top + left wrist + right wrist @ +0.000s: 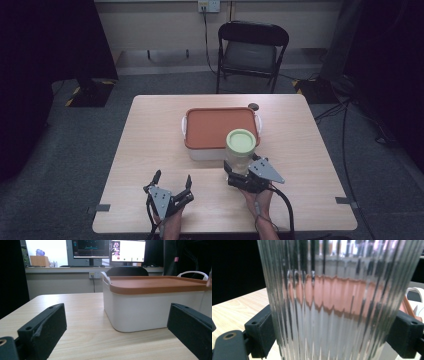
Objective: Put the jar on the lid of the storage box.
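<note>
Ribbed glass jar [337, 305] pinched by right tongs [248, 176], blurring box [155, 302] behind, left tongs [172, 182] spread.

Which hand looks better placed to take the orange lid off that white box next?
The left. Its tongs are open and empty, facing the white box with the orange lid on it. The right tongs are busy, closed around the ribbed glass jar with the green cap.

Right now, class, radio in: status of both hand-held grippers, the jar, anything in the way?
Left hand-held gripper open, empty. Right hand-held gripper shut on ribbed jar. Orange-lidded box directly behind jar.
</note>
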`<state>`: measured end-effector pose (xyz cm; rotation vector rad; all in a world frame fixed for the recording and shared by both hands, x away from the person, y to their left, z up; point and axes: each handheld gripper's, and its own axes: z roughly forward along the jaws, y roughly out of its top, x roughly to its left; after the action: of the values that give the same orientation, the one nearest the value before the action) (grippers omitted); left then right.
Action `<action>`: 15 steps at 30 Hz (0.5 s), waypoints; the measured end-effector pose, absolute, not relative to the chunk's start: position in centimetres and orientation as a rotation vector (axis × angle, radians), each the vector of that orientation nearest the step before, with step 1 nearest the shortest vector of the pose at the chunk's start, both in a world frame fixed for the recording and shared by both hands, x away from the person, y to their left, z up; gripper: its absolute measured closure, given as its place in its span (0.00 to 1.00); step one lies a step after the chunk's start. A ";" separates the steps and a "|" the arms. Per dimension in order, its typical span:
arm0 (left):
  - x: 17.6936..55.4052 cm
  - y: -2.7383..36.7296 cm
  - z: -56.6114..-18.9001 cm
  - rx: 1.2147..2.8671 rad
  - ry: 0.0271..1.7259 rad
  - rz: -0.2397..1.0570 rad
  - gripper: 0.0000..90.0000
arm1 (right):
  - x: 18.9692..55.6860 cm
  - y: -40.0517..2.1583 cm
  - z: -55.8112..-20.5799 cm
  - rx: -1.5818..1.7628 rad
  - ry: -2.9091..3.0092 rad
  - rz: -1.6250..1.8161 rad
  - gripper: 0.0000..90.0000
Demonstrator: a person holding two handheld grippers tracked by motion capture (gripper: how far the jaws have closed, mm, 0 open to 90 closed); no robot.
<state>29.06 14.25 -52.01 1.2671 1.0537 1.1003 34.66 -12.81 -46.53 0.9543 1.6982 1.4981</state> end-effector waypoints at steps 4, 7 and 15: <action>29.1 14.2 -52.0 1.266 1.054 1.100 0.02 | 34.8 -12.7 -46.0 0.949 1.700 1.501 0.12; 29.1 14.2 -52.0 1.267 1.054 1.101 0.02 | 35.0 -12.6 -45.5 0.948 1.704 1.507 0.12; 29.1 14.3 -52.0 1.267 1.054 1.100 0.02 | 35.6 -12.2 -44.0 0.934 1.702 1.505 0.12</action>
<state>29.06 14.25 -52.01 1.2675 1.0535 1.1003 35.64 -12.20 -43.98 0.9340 1.7025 1.5049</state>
